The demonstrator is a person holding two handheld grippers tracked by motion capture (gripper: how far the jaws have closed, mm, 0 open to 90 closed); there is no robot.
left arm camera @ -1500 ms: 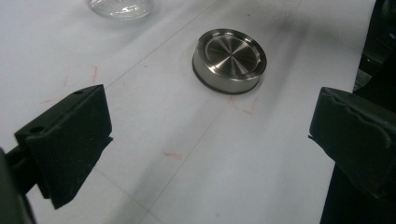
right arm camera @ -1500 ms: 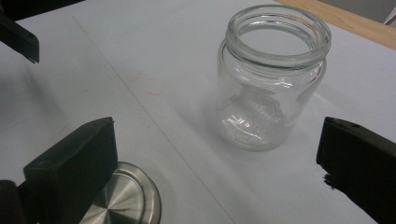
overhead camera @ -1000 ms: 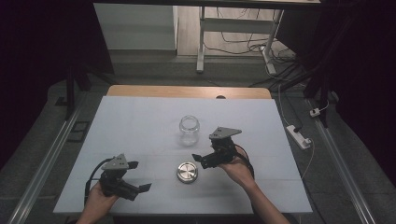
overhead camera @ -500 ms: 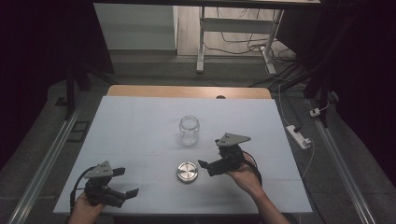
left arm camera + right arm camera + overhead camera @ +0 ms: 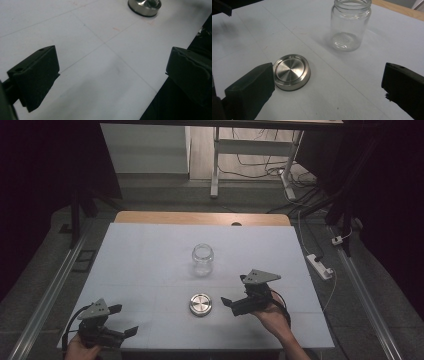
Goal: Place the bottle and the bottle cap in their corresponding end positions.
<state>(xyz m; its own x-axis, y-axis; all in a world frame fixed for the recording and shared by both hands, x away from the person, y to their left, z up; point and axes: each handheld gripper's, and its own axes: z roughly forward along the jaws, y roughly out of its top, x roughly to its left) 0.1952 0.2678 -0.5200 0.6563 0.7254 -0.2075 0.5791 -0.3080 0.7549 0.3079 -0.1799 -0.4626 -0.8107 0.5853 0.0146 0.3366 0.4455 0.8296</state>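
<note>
Both grippers, left [image 5: 114, 330] and right [image 5: 235, 304], have drawn back toward the person with jaws wide and empty, leaving the steel lid [image 5: 200, 304] just ahead of the right and the open jar [image 5: 203, 259] beyond, suggesting release.

high: overhead, facing forward-down on table [image 5: 150, 250]; gripper views: low, close | shared: metal lid [image 5: 200, 304]

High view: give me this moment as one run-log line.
jar: upright, open, mid-table | lid: flat on table, apart from jar | left gripper: open, near front-left corner | right gripper: open, beside lid, holding nothing
</note>
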